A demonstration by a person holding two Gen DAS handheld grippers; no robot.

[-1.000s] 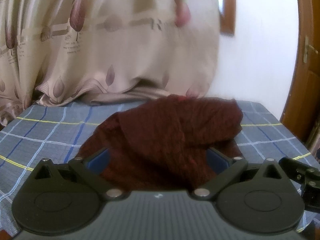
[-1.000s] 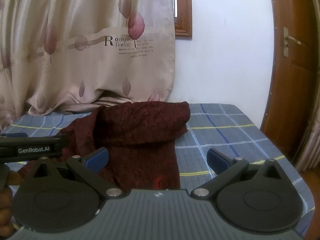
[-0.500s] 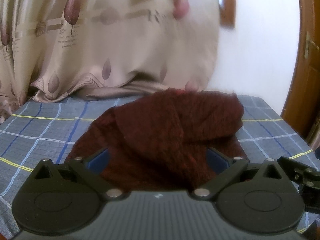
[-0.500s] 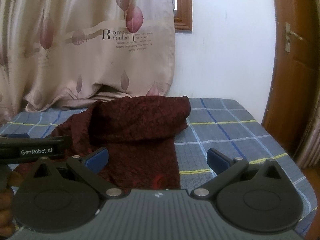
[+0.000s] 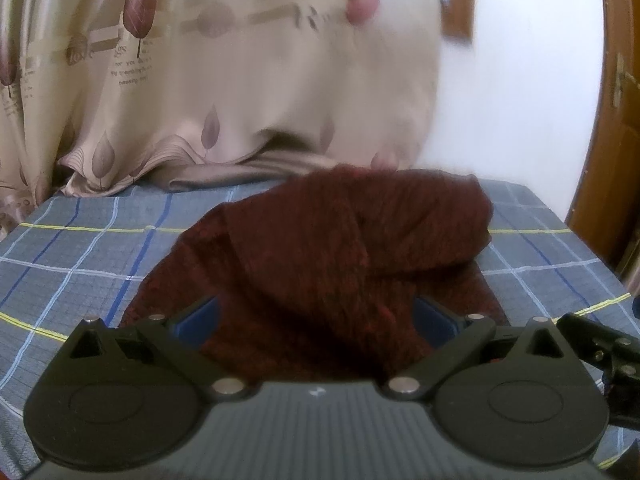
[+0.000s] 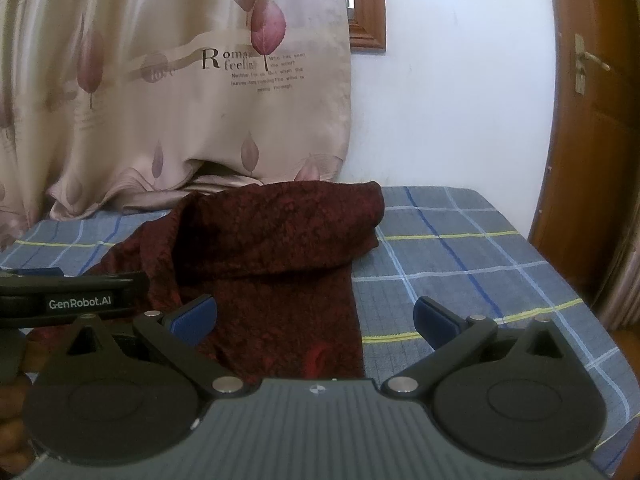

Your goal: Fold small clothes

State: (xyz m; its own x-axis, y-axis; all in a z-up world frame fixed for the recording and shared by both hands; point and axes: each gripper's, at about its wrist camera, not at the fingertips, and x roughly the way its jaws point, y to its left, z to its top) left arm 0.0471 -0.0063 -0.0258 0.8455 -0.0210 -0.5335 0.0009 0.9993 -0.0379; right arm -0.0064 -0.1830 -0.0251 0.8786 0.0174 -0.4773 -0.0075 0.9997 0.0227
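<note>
A dark red patterned garment point(image 5: 320, 248) lies crumpled on the blue-grey checked cloth point(image 5: 80, 264), its upper part folded over into a thick roll. My left gripper point(image 5: 316, 320) is open just above the garment's near part, and its blue pads point(image 5: 198, 316) straddle the fabric without pinching it. In the right wrist view the garment point(image 6: 272, 240) sits left of centre, with a narrow strip running toward me. My right gripper point(image 6: 316, 320) is open over that strip's right edge. The left gripper's body point(image 6: 72, 296) shows at the left.
A beige leaf-print curtain point(image 6: 180, 100) hangs behind the surface and drapes onto its far edge. A white wall point(image 6: 460, 100) and a brown wooden door point(image 6: 596, 120) stand to the right. The checked cloth point(image 6: 480, 272) lies bare right of the garment. A hand point(image 6: 16, 420) shows at the lower left.
Both views have shifted slightly, so the garment sits a little higher in each frame. The garment keeps its shape and both grippers stay open.
</note>
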